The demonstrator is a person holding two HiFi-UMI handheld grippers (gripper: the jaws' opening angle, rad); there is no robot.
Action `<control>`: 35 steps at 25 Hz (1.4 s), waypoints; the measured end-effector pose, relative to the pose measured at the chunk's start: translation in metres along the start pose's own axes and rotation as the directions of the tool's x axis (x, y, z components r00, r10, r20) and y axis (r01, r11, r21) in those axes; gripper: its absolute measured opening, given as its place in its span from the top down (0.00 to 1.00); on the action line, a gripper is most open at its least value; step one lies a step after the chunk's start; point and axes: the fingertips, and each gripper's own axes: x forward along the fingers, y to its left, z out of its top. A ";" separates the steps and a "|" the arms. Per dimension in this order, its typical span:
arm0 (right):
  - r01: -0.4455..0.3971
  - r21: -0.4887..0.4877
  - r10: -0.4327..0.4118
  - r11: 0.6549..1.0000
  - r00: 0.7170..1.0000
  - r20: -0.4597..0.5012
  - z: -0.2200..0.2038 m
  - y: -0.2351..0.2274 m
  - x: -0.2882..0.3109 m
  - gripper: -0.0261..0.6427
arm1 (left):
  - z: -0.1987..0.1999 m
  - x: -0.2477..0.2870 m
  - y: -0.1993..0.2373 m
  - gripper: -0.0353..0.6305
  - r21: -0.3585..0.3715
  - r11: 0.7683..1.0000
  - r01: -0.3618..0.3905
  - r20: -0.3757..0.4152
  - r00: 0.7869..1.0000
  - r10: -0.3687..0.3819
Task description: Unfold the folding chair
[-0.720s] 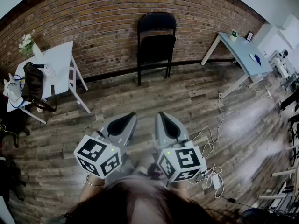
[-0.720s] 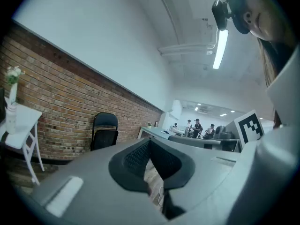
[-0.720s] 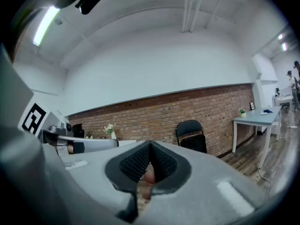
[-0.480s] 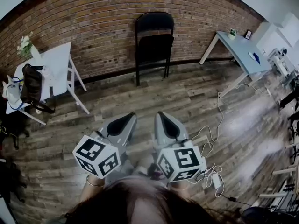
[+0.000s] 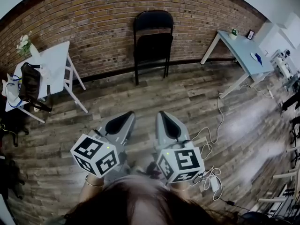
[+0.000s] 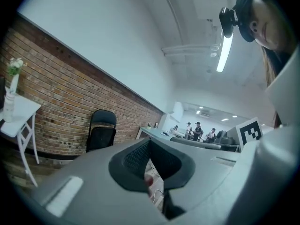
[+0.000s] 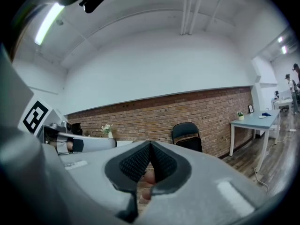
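A black folding chair (image 5: 152, 43) leans folded against the brick wall, far ahead of both grippers; it also shows in the left gripper view as the folding chair (image 6: 101, 130) and in the right gripper view as the folding chair (image 7: 187, 136). My left gripper (image 5: 127, 115) and right gripper (image 5: 161, 114) are held side by side low in the head view, well short of the chair. Both are shut with nothing between the jaws.
A white table (image 5: 44, 67) with a dark bag (image 5: 29, 83) and a flower vase (image 5: 24, 43) stands at the left wall. A pale blue table (image 5: 243, 50) stands at the right. White cables (image 5: 211, 139) lie on the wooden floor right of my right gripper. People stand far off (image 6: 197, 129).
The view has shifted slightly, so the chair sits a little further left in the head view. Both grippers have kept close together and stayed shut; the left marker cube sank a little.
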 end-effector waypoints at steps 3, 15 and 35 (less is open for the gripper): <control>-0.006 -0.005 0.006 1.000 1.000 -0.002 -0.002 -0.011 -0.001 0.97 | -0.005 0.006 -0.003 0.94 -0.002 1.000 -0.023 0.004 1.000 0.023; -0.080 0.012 0.081 0.997 0.997 -0.010 -0.005 -0.024 0.024 0.97 | -0.002 0.029 0.005 0.94 0.026 0.996 -0.082 -0.003 0.997 0.083; -0.002 0.033 0.002 0.999 1.000 0.008 0.025 -0.067 0.172 0.97 | 0.061 0.130 0.120 0.94 0.043 0.999 -0.010 -0.009 1.000 0.010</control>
